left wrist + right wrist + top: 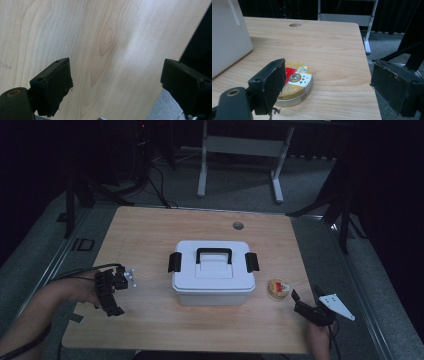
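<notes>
White lidded plastic box with black handle and latches (213, 271) mid light wooden surface (150, 227), round gold tin (279, 288) toward right edge, left gripper (111, 295) and right gripper (305, 307) both wide open, empty, near front corners.

Dim room, black toward twelve o'clock; the wooden table (150, 230) catches soft overhead light. High view is grainy, mildly soft. A pale sheen crosses the left gripper view's tabletop; near jaws blur slightly.
</notes>
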`<action>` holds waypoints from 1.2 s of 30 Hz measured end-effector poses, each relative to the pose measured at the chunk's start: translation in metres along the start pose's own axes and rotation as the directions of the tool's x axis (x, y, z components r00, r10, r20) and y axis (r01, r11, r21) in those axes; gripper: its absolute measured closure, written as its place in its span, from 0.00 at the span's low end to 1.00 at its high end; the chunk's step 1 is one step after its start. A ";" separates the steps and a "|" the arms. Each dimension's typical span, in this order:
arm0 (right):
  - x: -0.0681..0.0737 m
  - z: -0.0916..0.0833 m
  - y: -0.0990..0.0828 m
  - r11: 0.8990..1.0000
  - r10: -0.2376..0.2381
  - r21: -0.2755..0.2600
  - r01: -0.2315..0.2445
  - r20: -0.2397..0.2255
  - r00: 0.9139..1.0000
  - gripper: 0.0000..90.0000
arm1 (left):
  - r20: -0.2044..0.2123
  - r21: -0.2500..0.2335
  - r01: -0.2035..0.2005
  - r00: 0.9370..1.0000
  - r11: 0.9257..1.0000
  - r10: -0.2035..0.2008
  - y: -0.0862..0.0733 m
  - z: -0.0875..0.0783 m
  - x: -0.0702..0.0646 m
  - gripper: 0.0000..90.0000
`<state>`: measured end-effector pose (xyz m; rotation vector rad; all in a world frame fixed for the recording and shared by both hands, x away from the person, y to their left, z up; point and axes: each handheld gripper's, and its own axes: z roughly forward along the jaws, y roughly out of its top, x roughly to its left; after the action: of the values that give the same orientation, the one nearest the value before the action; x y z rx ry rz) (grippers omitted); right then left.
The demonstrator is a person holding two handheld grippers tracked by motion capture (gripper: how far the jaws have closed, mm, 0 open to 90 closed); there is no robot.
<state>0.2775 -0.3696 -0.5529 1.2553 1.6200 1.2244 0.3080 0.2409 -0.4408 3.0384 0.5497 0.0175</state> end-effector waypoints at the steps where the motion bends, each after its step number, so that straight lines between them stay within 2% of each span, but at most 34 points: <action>1: 0.000 0.000 0.000 1.000 0.000 0.000 0.000 0.000 1.000 0.14 | 0.000 0.000 0.000 1.000 1.000 0.000 0.000 0.000 0.000 0.11; 2: 0.000 0.000 0.000 1.000 0.000 0.000 0.000 0.000 1.000 0.14 | -0.023 0.010 -0.010 1.000 1.000 0.010 0.002 -0.008 0.001 0.11; 4: 0.000 0.000 0.000 1.000 0.003 0.001 -0.003 -0.007 1.000 0.14 | -0.035 0.012 -0.020 0.999 1.000 0.021 0.003 -0.016 0.000 0.11; 10: 0.000 0.000 0.000 1.000 0.001 0.006 -0.001 -0.016 1.000 0.14 | -0.053 0.025 -0.024 0.998 0.999 0.026 0.007 -0.035 -0.001 0.11; 16: 0.000 0.001 0.000 1.000 0.000 0.007 0.000 -0.015 1.000 0.14 | -0.051 0.028 -0.029 0.998 0.999 0.030 0.012 -0.054 -0.001 0.13; 17: 0.000 0.001 0.000 1.000 0.000 0.008 0.000 -0.015 1.000 0.14 | -0.038 0.022 -0.022 0.999 1.000 0.022 0.013 -0.057 -0.001 0.13; 19: 0.000 0.001 0.000 1.000 -0.002 0.010 0.003 -0.016 1.000 0.14 | -0.046 0.025 -0.032 0.998 0.999 0.033 0.017 -0.065 -0.001 0.13; 22: 0.000 0.001 0.000 1.000 -0.003 0.010 0.003 -0.016 1.000 0.14 | -0.029 -0.011 -0.003 1.000 1.000 0.003 0.020 -0.074 0.001 0.13; 25: 0.000 0.001 0.000 1.000 -0.003 0.010 0.004 -0.017 1.000 0.15 | -0.017 -0.012 0.038 0.999 0.999 -0.038 0.023 -0.075 0.003 0.13; 27: 0.000 0.001 0.000 1.000 -0.003 0.011 0.004 -0.017 1.000 0.15 | -0.016 -0.039 0.061 0.998 0.997 -0.062 0.024 -0.076 0.004 0.13; 29: 0.000 0.001 0.000 1.000 -0.005 0.010 0.005 -0.020 1.000 0.15 | 0.000 -0.109 0.058 0.998 0.992 -0.058 0.023 -0.079 0.006 0.13; 30: 0.000 0.001 0.000 1.000 -0.003 0.010 0.004 -0.019 1.000 0.15 | -0.002 -0.153 0.063 0.998 0.986 -0.064 0.023 -0.081 0.007 0.13; 31: 0.000 0.001 0.000 1.000 -0.003 0.010 0.004 -0.019 1.000 0.15 | -0.002 -0.153 0.063 0.998 0.986 -0.064 0.023 -0.081 0.007 0.13; 32: 0.000 0.001 0.000 1.000 -0.003 0.010 0.004 -0.019 1.000 0.15 | -0.002 -0.219 0.053 0.999 0.974 -0.055 0.023 -0.084 0.008 0.13; 33: 0.000 0.001 0.000 1.000 -0.003 0.009 0.003 -0.019 1.000 0.15 | 0.002 -0.235 0.054 0.999 0.971 -0.055 0.025 -0.084 0.008 0.13; 34: 0.000 0.001 0.000 1.000 -0.003 0.010 0.003 -0.019 1.000 0.15 | -0.012 -0.233 0.043 0.999 0.972 -0.047 0.027 -0.084 0.008 0.13; 35: 0.000 0.001 0.000 1.000 -0.003 0.010 0.003 -0.020 1.000 0.15 | -0.008 -0.227 0.042 0.999 0.973 -0.045 0.029 -0.082 0.008 0.13; 36: 0.000 0.001 0.000 1.000 -0.003 0.011 0.003 -0.019 1.000 0.15 | -0.006 -0.207 0.033 0.999 0.978 -0.035 0.032 -0.080 0.008 0.13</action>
<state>0.2782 -0.3690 -0.5527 1.2506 1.6442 1.2308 0.3248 0.2182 -0.3588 2.8273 0.5624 0.0831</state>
